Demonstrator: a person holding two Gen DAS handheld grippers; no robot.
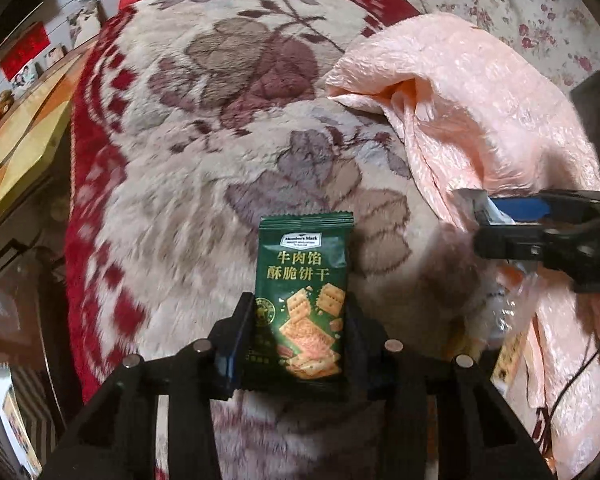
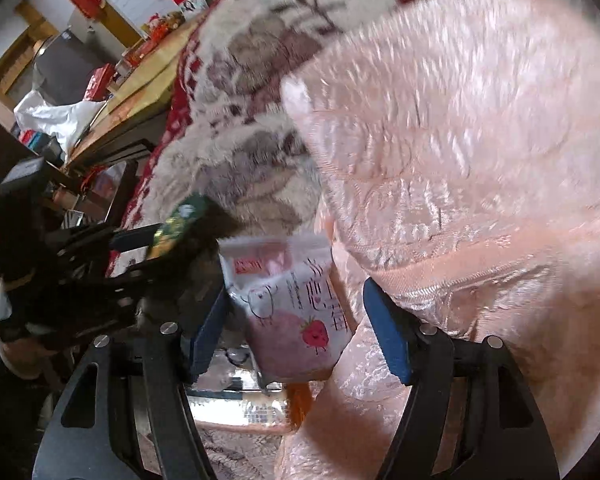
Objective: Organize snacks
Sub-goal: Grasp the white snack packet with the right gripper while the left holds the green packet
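Observation:
A green cracker packet (image 1: 304, 280) with yellow print stands upright between the fingers of my left gripper (image 1: 300, 316), which is shut on its lower half above a floral plush blanket (image 1: 204, 128). In the right wrist view the same packet (image 2: 180, 220) and left gripper (image 2: 168, 240) show at the left, blurred. A pink-and-white strawberry packet (image 2: 288, 312) hangs between the blue pads of my right gripper (image 2: 296, 300). The right pad stands clear of it, so the jaws are open. The left wrist view shows the right gripper (image 1: 500, 224) at the right edge.
A pink quilted cloth (image 1: 460, 100) lies bunched over the right side of the blanket. Several more wrapped snacks (image 2: 252, 408) lie under the right gripper. A wooden bench (image 1: 16, 140) with boxes runs along the left, beyond the blanket's red border.

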